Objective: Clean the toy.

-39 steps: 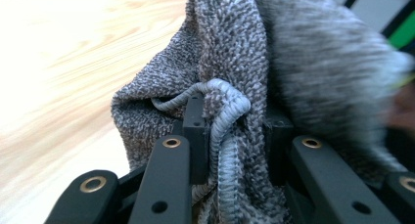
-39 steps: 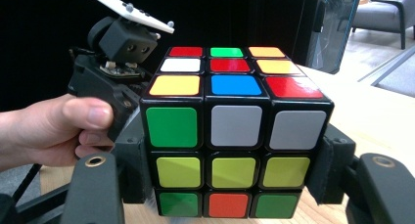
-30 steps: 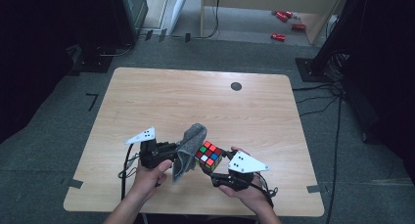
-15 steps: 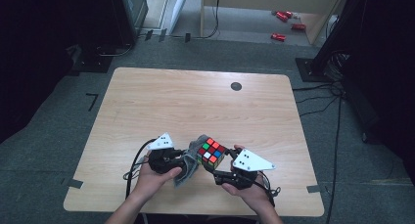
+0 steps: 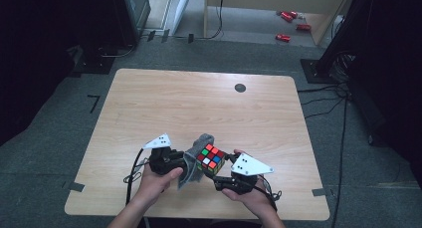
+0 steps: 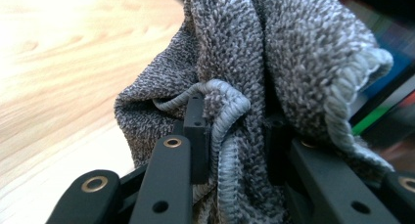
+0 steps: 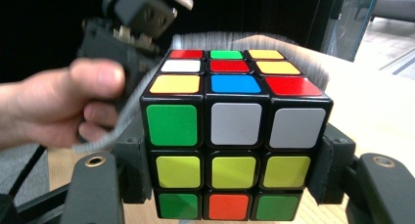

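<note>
Since a second ago, the left gripper [image 5: 180, 164] has dropped lower and moved in close to the cube [image 5: 210, 159], and the grey cloth [image 5: 193, 161] that stood up tall is now bunched low against the cube's left side. The right gripper [image 5: 219, 174] has stayed where it was.

The cube sits near the front edge of the wooden table [image 5: 199, 103], a bit right of the middle. It is held up off the table, tipped so one corner points toward the far side. In the right gripper view the cube [image 7: 230, 136] sits right between the two black jaws, and each pad presses on one side of it, so the right gripper [image 7: 230, 172] is clamped on the cube.

In the left gripper view the jaws are pinched tight on a thick fold of the grey cloth [image 6: 264, 62], with its rolled edge squeezed between them. So the left gripper [image 6: 235, 136] is clamped on the cloth. The cloth touches the cube's left and far faces. The person's left hand [image 7: 63, 106] shows just left of the cube in the right gripper view.
</note>
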Demonstrator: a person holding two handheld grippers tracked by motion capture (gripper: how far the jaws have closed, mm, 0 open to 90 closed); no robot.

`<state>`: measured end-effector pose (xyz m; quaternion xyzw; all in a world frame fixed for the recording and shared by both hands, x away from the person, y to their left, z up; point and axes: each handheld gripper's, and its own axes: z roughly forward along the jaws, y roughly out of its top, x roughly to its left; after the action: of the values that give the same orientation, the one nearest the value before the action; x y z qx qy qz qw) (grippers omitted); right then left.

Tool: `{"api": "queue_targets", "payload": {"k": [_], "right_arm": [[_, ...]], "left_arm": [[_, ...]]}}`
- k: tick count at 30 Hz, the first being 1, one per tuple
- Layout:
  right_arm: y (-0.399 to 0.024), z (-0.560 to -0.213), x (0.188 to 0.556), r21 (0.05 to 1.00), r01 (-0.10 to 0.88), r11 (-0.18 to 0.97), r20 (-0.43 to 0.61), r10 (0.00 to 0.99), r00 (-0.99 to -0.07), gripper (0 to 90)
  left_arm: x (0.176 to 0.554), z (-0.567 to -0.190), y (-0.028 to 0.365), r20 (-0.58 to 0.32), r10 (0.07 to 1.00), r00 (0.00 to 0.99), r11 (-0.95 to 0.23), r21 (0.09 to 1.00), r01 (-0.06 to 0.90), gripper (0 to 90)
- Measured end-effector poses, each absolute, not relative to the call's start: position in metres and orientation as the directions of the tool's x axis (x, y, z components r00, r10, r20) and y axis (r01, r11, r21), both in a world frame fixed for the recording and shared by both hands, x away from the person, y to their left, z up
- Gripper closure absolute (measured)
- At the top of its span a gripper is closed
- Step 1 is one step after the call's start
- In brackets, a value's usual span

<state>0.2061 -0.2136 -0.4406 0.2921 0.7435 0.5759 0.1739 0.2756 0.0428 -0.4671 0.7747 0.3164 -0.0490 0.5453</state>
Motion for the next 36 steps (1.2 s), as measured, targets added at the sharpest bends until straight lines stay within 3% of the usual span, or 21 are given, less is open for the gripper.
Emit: {"api": "queue_targets", "payload": {"k": [4,9,15,19,20,21,23,26,31,36], "right_arm": [[-0.217,-0.441,0.208,0.958,0.232,0.17,0.069,0.648,-0.758,34.8],[-0.207,-0.451,0.209,0.932,0.243,0.27,-0.004,0.677,-0.736,34.7],[-0.186,-0.462,0.21,0.89,0.293,0.35,-0.028,0.681,-0.732,34.8],[-0.184,-0.466,0.212,0.878,0.326,0.35,-0.006,0.689,-0.725,34.8],[-0.183,-0.466,0.212,0.873,0.331,0.357,-0.008,0.69,-0.724,34.7],[-0.18,-0.467,0.212,0.867,0.337,0.368,-0.014,0.692,-0.722,34.8],[-0.18,-0.468,0.212,0.863,0.337,0.378,-0.022,0.692,-0.721,34.8],[-0.181,-0.467,0.211,0.865,0.338,0.372,-0.017,0.694,-0.72,34.8],[-0.185,-0.464,0.212,0.882,0.324,0.343,-0.004,0.693,-0.721,34.8],[-0.185,-0.466,0.214,0.877,0.334,0.345,0.001,0.694,-0.72,34.8]], "left_arm": [[0.276,-0.459,0.053,-0.408,0.488,0.771,-0.138,0.837,0.53,72.2],[0.27,-0.441,0.062,-0.364,0.502,0.785,-0.074,0.886,0.458,72.3],[0.246,-0.429,0.034,-0.096,0.588,0.803,-0.264,0.916,0.303,71.2],[0.234,-0.426,0.02,0.043,0.572,0.819,-0.376,0.901,0.216,70.4],[0.23,-0.425,0.015,0.1,0.571,0.815,-0.419,0.889,0.184,70.3],[0.224,-0.426,0.008,0.214,0.569,0.794,-0.492,0.862,0.12,70.3],[0.225,-0.427,0.007,0.257,0.581,0.772,-0.525,0.843,0.114,70.5],[0.232,-0.429,0.013,0.259,0.615,0.745,-0.529,0.836,0.146,70.8],[0.246,-0.429,0.031,0.161,0.666,0.728,-0.46,0.857,0.231,70.7],[0.237,-0.421,0.026,0.065,0.547,0.834,-0.383,0.906,0.181,68.5]]}}
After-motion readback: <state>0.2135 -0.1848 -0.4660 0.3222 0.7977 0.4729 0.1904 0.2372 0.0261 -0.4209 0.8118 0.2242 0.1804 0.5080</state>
